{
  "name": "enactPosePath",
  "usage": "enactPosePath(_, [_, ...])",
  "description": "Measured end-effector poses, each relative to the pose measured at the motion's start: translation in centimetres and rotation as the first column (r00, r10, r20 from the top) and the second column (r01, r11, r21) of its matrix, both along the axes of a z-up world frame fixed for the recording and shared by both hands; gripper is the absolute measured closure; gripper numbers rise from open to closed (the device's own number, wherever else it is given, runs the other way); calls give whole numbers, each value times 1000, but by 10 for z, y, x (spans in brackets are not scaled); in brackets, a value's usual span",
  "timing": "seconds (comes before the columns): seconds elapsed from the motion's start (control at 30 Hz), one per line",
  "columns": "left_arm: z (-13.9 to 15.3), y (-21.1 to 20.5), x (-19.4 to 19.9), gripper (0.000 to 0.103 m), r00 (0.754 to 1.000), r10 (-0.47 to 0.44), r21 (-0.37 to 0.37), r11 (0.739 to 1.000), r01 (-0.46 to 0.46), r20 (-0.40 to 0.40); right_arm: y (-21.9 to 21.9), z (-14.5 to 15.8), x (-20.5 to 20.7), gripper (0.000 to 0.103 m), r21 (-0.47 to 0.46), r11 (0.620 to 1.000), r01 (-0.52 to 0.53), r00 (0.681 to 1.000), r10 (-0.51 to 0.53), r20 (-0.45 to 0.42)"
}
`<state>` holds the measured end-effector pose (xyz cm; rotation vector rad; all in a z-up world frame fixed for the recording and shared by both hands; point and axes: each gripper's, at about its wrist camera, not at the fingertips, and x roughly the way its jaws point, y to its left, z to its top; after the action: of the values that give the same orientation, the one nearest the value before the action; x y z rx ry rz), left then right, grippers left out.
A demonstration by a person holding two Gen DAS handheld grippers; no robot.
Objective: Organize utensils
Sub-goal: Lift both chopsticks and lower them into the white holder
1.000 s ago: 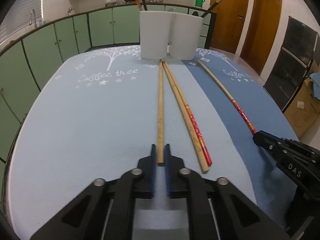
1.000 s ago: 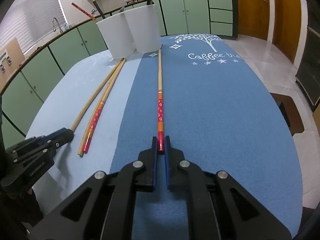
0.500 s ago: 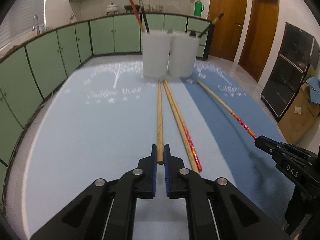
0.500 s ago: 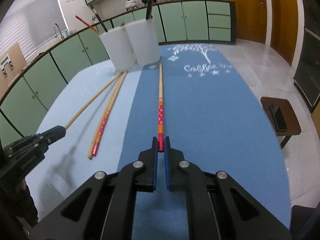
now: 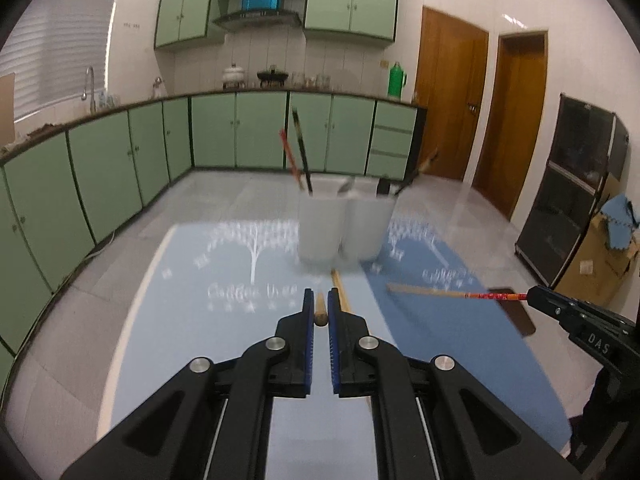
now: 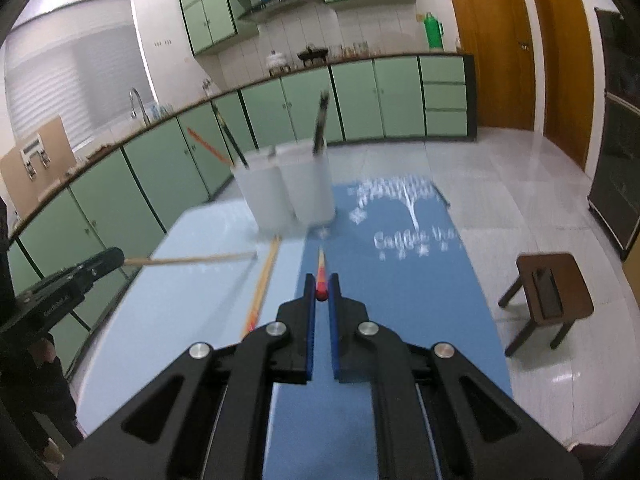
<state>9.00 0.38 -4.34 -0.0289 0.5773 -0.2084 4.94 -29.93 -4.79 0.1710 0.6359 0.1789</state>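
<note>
"DAS" is printed on the right gripper [image 5: 532, 298], and the blue table mat [image 6: 420, 300] reads "Coffee" beside a white tree. The left gripper [image 5: 319, 308] is clenched on a plain wooden chopstick [image 5: 319, 312]; the right grips a red-ended chopstick [image 6: 321, 286] — both lifted off the mat. Two white holders [image 5: 340, 228] stand at twelve o'clock, two chopsticks [image 6: 262, 284] lying before them. A stool [image 6: 548, 292] sits at three o'clock.

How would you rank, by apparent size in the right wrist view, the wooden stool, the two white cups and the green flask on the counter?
1. The two white cups, taken together.
2. The wooden stool; it looks close to the cups, so this order is unsure.
3. The green flask, far off, so nearness may mislead.
</note>
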Motion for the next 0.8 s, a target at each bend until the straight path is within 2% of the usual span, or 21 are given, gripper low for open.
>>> enactPosePath(0.17, [27, 0, 8, 96, 998, -14, -20, 1000, 15, 53, -3, 35, 12, 98, 20, 1000, -21, 998, 20, 61])
enactPosePath(0.47, [41, -7, 25, 96, 997, -45, -38, 998, 47, 70, -4, 70, 40, 98, 36, 997, -68, 996, 66, 60])
enactPosePath(0.6, [47, -6, 32, 96, 996, -50, -45, 998, 53, 77, -5, 82, 48, 98, 15, 997, -75, 995, 73, 70])
enactPosePath(0.8, [72, -9, 43, 96, 989, -61, -46, 997, 68, 135, -8, 114, 59, 98, 18, 993, -114, 988, 112, 109])
